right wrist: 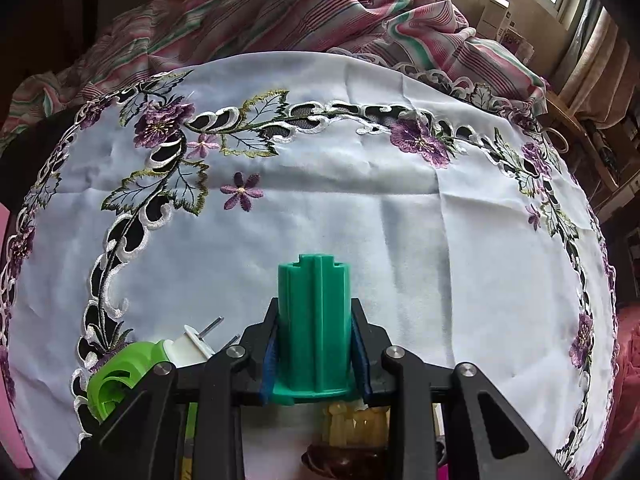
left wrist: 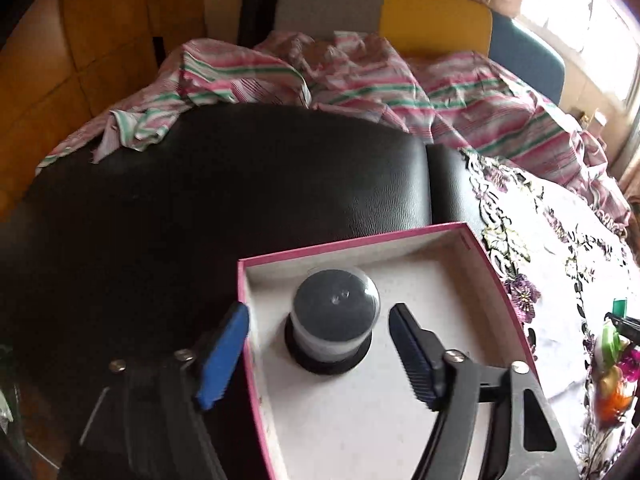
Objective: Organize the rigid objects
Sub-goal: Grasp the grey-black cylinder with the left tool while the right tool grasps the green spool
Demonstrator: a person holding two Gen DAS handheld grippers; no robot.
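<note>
Two grippers working: I'm keeping the left gripper (left wrist: 320, 354) spread above the jar (left wrist: 334, 316) in the box (left wrist: 360, 242), while the right gripper (right wrist: 316, 364) is pinching the green spool (right wrist: 314, 320), boxing next.

White embroidered cloth (right wrist: 320, 216) with purple flowers and leaf vines along its edge covers the desk. Striped pink, green and white sheet (left wrist: 360, 80) lies crumpled just behind the cloth, touching its far edge. Black leather cushion (left wrist: 224, 184) sits left of the cloth, the sheet draped over its far side. Behind the sheet stand 3 panels: grey (left wrist: 330, 2), yellow (left wrist: 436, 16), blue (left wrist: 528, 56). Bright window (left wrist: 592, 28) far right of the cloth.
</note>
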